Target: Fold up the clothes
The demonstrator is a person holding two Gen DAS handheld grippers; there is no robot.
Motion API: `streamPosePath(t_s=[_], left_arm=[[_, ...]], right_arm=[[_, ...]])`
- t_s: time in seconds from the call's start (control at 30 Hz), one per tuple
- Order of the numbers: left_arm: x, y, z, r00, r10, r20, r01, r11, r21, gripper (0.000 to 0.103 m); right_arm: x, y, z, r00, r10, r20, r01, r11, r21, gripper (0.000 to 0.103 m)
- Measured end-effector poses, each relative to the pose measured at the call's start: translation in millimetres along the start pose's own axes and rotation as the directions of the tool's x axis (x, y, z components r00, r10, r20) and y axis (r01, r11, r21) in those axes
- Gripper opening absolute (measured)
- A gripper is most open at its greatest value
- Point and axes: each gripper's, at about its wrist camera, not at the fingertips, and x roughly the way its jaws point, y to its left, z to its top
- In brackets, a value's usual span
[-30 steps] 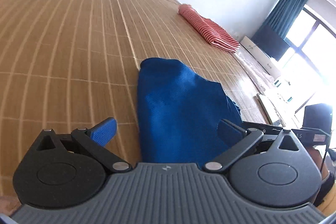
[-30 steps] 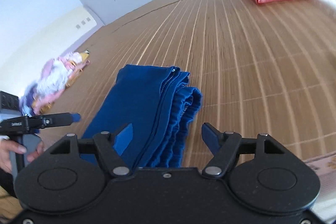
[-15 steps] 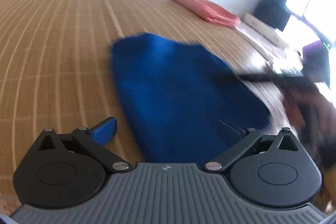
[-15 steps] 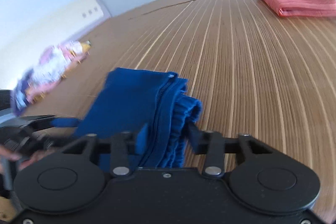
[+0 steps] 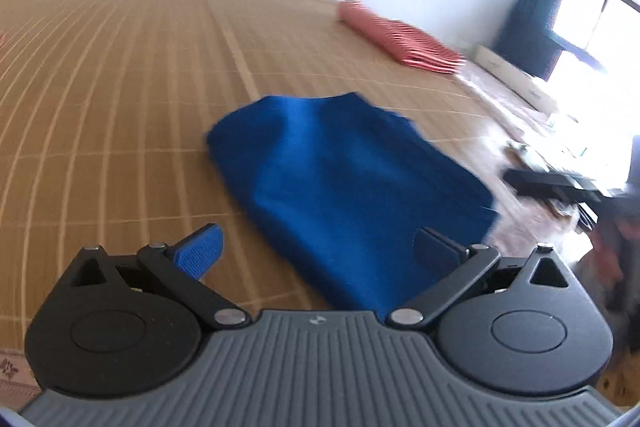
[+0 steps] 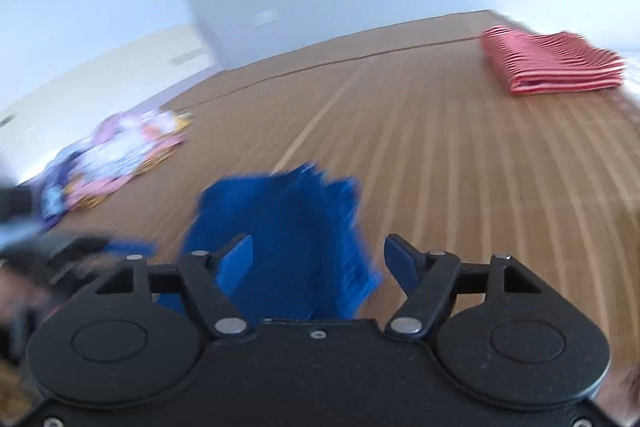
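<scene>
Bamboo mat [image 5: 120,99] fills the left wrist view; the blue garment [image 5: 344,187] lies folded at centre, reaching down between the left gripper [image 5: 316,251], whose fingers stand wide apart and press nothing. A red stack [image 5: 400,41] sits at one o'clock. At three o'clock the other tool is a blur.

From the right wrist, the garment [image 6: 288,227] lies between the right gripper [image 6: 318,259], whose jaws are opening without pinching it. A loose pile [image 6: 116,155] sits at ten o'clock. Risk: a spreading finger could snag the ruffled edge and undo the fold. Blur hides the layers.
</scene>
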Motion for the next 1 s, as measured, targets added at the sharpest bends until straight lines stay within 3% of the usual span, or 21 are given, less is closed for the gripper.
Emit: streamPosePath(t_s=[0.1, 0.23, 0.53, 0.73, 0.83, 1.0], left_arm=[[7, 0, -3, 0.999, -0.03, -0.039, 0.027, 0.998, -0.064, 0.103], [7, -7, -9, 0.999, -0.029, -0.026, 0.028, 0.998, -0.06, 0.103], [22, 6, 0, 0.996, 0.015, 0.093, 0.001, 0.985, -0.175, 0.103], [36, 4, 5, 0.989, 0.04, 0.145, -0.019, 0.989, -0.144, 0.103], [44, 3, 10, 0.987, 0.035, 0.159, -0.013, 0.991, -0.133, 0.1], [43, 13, 11, 0.982, 0.013, 0.19, 0.024, 0.981, -0.191, 0.09]], right_arm=[[-3, -2, -6, 1.0, 0.004, -0.005, -0.004, 1.0, 0.018, 0.077], [16, -17, 9, 0.999, -0.03, -0.025, 0.032, 0.998, 0.053, 0.078], [99, -40, 49, 0.995, 0.014, -0.097, -0.007, 0.998, 0.069, 0.077], [123, -47, 39, 0.983, 0.161, -0.094, -0.146, 0.978, 0.151, 0.062], [124, -41, 36, 0.982, 0.157, -0.1, -0.148, 0.984, 0.094, 0.051], [127, -29, 31, 0.981, 0.163, -0.102, -0.16, 0.986, 0.042, 0.051]])
